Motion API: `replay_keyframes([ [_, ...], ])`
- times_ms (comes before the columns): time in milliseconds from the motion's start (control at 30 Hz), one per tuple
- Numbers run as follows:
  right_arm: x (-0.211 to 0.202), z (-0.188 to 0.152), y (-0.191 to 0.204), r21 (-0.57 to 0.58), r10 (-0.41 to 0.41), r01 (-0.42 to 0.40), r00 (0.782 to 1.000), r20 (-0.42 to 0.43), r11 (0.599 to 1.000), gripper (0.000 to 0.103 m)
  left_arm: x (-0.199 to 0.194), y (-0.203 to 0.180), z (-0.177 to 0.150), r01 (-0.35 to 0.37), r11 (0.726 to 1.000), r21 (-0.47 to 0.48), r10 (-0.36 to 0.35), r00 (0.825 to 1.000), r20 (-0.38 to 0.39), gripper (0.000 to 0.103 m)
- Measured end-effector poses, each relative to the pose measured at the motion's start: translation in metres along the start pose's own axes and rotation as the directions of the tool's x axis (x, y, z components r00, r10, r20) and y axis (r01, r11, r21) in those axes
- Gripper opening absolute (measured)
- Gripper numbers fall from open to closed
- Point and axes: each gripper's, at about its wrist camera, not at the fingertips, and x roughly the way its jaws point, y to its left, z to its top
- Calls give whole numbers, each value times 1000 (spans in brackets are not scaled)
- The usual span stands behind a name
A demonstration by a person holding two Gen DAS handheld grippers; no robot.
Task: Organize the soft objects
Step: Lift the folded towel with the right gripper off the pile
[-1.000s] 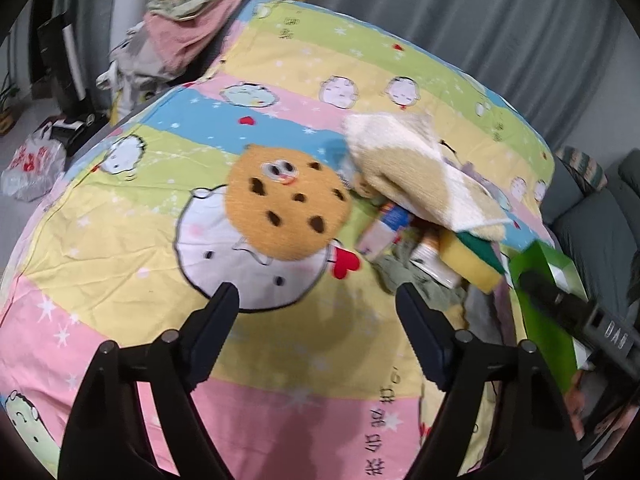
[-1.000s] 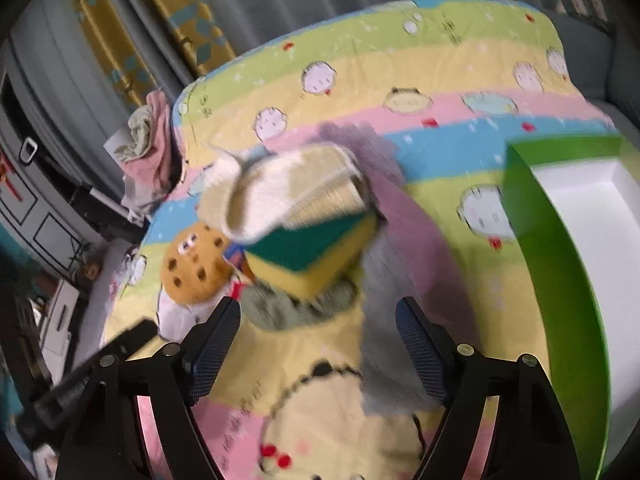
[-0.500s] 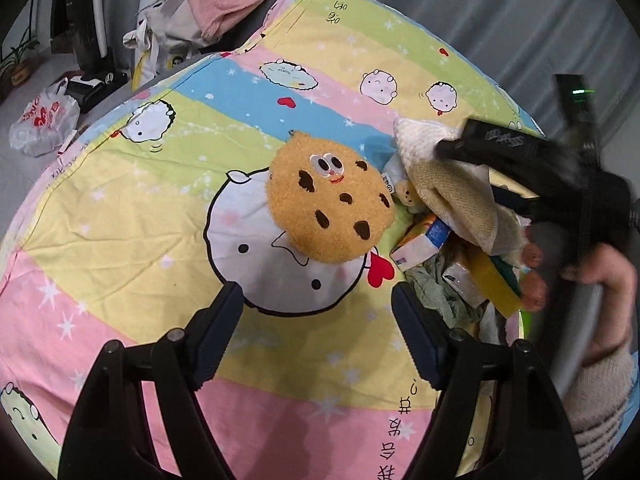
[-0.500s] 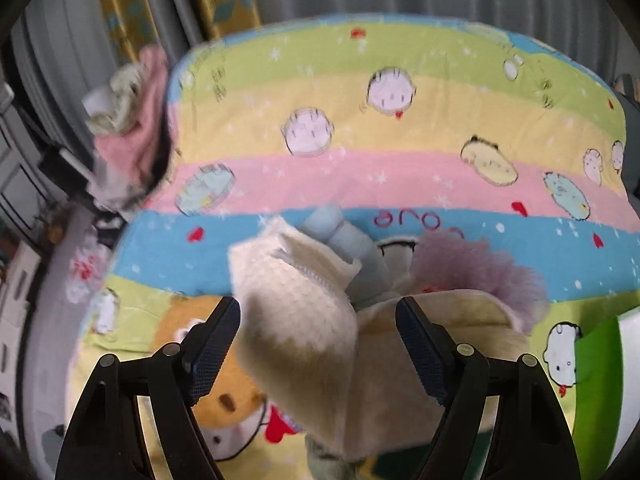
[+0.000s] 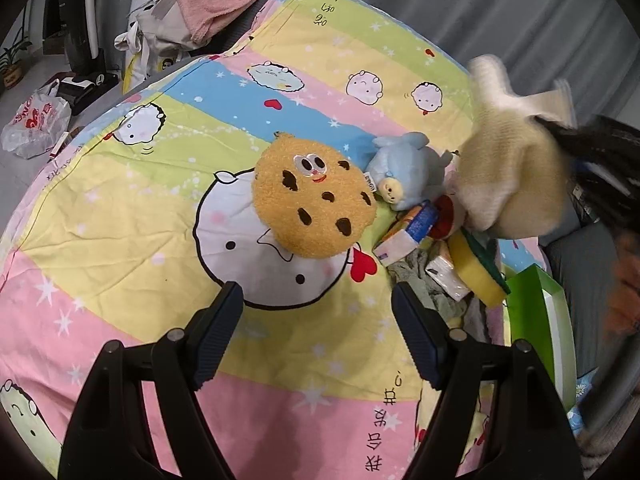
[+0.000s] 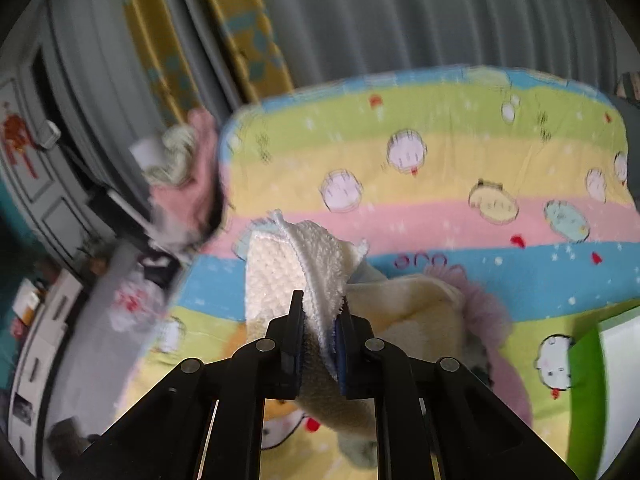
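My right gripper (image 6: pixel 320 308) is closing its jaws on a cream waffle towel (image 6: pixel 280 264), pinched between the pads and lifted off the bed. In the left wrist view that towel (image 5: pixel 512 184) hangs blurred at the right, above the pile. My left gripper (image 5: pixel 316 292) stands open and empty over the bedspread (image 5: pixel 120 240), just short of a round cookie plush (image 5: pixel 314 204). A small blue plush (image 5: pixel 408 168) lies beside it, uncovered. Tissue packs (image 5: pixel 408 232), a yellow-green sponge (image 5: pixel 476 268) and a grey-green cloth (image 5: pixel 416 276) lie to the right.
A green box (image 5: pixel 536 320) with a white inside stands at the bed's right edge. A purple fluffy thing (image 6: pixel 488 308) lies under the towel's far end. Clothes with a pink towel (image 5: pixel 224 0) are heaped beyond the bed. A plastic bag (image 5: pixel 32 124) sits on the floor.
My right gripper has shut on the cream towel and raised it up and to the right, which bares the blue plush. The left gripper has stayed open and barely shifted.
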Motion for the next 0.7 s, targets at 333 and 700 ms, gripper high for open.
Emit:
replay_keyframes([
  [333,-89,-61,6,-58,-7,6,1000,-14,998,13,-11,-11,-9,-11,999,40,10,1000,23,77],
  [700,-10,-158,-40,102,18,14,951,-310,995,14,3,-26,-28,-36,993,111,40,998,-41,77],
])
